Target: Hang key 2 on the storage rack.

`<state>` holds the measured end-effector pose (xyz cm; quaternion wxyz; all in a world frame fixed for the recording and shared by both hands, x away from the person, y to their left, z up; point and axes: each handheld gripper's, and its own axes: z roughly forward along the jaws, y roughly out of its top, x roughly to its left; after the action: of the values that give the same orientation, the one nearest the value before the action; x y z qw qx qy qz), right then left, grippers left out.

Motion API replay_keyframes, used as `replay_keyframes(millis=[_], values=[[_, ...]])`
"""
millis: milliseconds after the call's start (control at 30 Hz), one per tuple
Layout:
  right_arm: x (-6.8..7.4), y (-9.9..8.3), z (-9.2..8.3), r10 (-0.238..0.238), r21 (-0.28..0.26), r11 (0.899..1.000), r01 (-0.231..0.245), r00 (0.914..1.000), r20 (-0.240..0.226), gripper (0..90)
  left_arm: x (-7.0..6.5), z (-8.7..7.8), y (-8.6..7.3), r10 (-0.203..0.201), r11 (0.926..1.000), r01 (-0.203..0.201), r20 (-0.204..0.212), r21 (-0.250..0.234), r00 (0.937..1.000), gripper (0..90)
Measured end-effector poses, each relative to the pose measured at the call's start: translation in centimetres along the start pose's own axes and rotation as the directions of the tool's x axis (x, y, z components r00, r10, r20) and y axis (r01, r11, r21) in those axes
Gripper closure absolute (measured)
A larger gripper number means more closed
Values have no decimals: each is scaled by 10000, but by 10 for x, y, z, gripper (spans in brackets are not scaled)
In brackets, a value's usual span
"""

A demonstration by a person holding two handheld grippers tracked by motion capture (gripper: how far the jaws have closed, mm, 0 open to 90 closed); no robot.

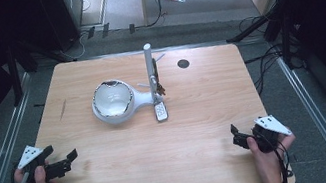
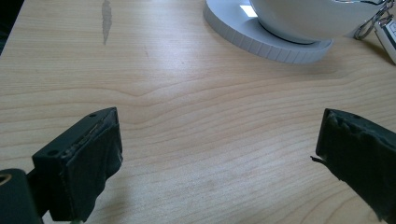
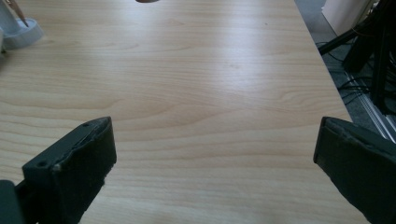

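White bowl stand [image 1: 113, 102] sits far and right of the nearer, wide-open, empty left gripper [image 1: 62, 162]; right gripper [image 1: 238, 137] likewise gapes empty.

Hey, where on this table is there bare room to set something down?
Bare wood spans the near half between the left gripper and right gripper, plus the right side. Crowded: the white bowl-shaped lamp base, its upright post and the key fob.
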<state>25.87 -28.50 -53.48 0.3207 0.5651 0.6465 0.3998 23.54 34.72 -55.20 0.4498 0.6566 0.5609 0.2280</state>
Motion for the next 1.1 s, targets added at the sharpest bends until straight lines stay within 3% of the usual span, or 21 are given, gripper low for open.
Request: replay_keyframes(millis=[533, 767, 867, 1100], values=[[-30, -12, -17, 231, 52, 9997, -232, 9996, 182, 0, 0, 0, 0, 28, 10000, -28, -30, 1, 10000, 9], [-33, -17, -25, 253, -73, 9997, -254, 9996, -135, 0, -1, 0, 0, 60, 10000, -60, -40, 16, 10000, 9], [-34, -19, -25, 497, -245, 9985, -498, 9988, -47, 0, -1, 0, 0, 61, 10000, -61, -33, 39, 10000, 9], [-31, -19, -20, 411, -233, 9989, -405, 9988, 266, 0, 0, 0, 0, -13, 10000, 13, 42, 9, 10000, 9]])
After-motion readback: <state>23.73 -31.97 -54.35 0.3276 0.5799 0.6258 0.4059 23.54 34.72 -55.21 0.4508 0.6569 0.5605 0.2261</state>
